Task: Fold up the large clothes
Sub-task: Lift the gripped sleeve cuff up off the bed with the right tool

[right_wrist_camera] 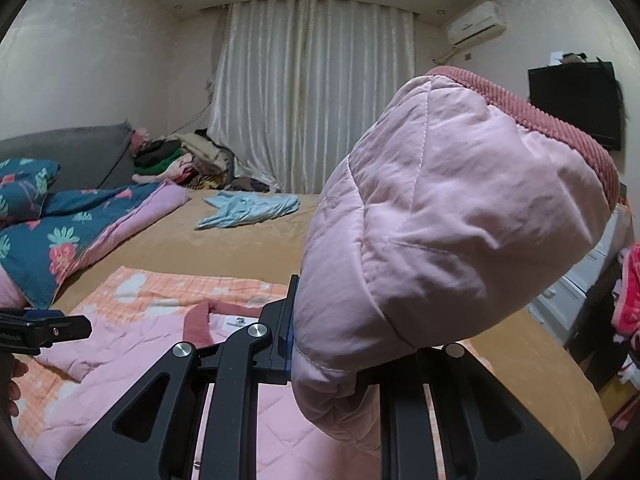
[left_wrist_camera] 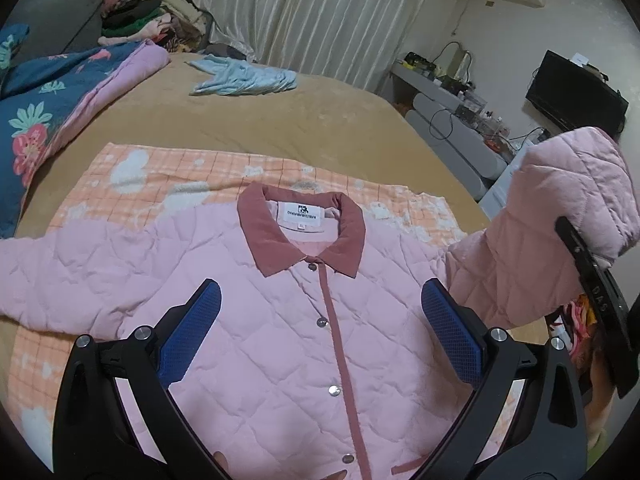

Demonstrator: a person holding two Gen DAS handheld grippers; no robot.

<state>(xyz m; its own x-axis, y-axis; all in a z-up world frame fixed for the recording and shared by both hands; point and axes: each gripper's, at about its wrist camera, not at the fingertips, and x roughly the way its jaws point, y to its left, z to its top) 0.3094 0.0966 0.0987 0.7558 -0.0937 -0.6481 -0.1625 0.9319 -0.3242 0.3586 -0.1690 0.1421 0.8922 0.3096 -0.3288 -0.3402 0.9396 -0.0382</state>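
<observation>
Item: pink quilted snap-front jacket with dusty-rose collar (left_wrist_camera: 304, 320), lying front-up on the orange checked blanket (left_wrist_camera: 132, 176), collar away from the claws.

Right claw (right_wrist_camera: 332, 344): clamped on the jacket's rose-cuffed padded sleeve (right_wrist_camera: 448, 232), raised off the bed; long axis rises from the claw.

Left claw (left_wrist_camera: 320, 328): fingers apart, empty, above the chest, to the sleeve's left.

Judged: fold goes leftward across the body; right claw is nearer.

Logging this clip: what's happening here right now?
A person is folding a pink quilted jacket spread front-up on an orange checked blanket on the bed. The right claw is shut on the jacket's sleeve, lifted off the bed. The left claw hangs open above the jacket's chest, holding nothing.
</observation>
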